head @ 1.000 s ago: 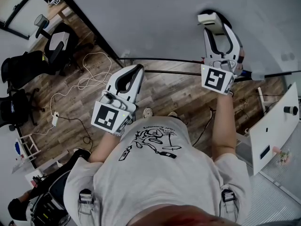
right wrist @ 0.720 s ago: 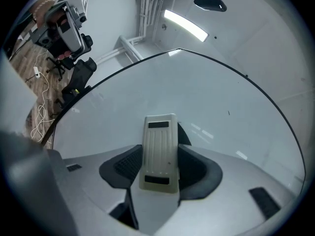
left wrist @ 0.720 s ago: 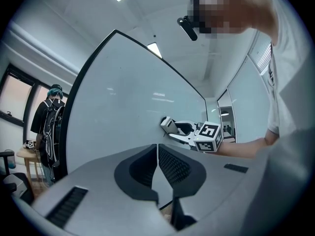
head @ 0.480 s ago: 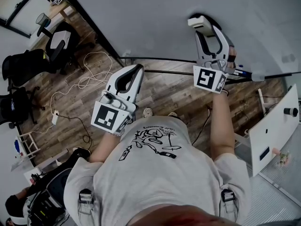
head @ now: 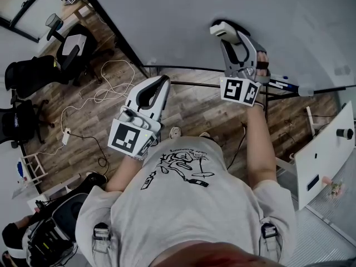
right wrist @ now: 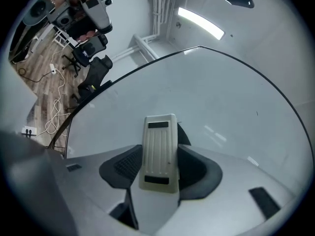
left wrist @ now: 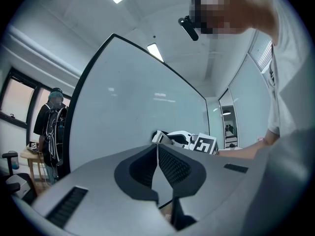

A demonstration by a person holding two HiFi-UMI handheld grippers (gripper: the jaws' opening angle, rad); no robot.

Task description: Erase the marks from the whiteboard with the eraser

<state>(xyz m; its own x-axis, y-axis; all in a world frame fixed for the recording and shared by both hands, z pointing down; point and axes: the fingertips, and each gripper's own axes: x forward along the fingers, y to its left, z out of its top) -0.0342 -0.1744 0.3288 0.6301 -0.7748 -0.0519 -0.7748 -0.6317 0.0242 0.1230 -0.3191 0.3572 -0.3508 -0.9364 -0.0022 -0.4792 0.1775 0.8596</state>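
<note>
Jaws on the left gripper [head: 158, 89] were pressed together with nothing between them, as its own view showed. It hung idle and low over the wooden floor [head: 194, 107], short of the whiteboard [head: 183, 10]. Further right, the right gripper [head: 238, 42] was raised to the board, its jaws closed on the 2 long sides of the eraser [right wrist: 159, 151], a pale ribbed block seen from its back. From the head view the eraser's front end lay against the board face. I judged the pad was in contact, though no view showed the pad itself.

I read this as the wiping step in hand, 1 gripper working and 1 resting. Around the eraser the white face looked clean; all I could pick out was 1 tiny dark fleck [right wrist: 256, 113] well to its right, too small to call a mark or a blemish. On that showing the job looked near its end. The next move, to my mind, called for a steady sweep rightward toward that fleck with the pad flat and pressed evenly. The grip needed to be firm enough that the eraser would not twist in the jaws. After that, a look over the rest of the board, much of which lay outside these views.
</note>
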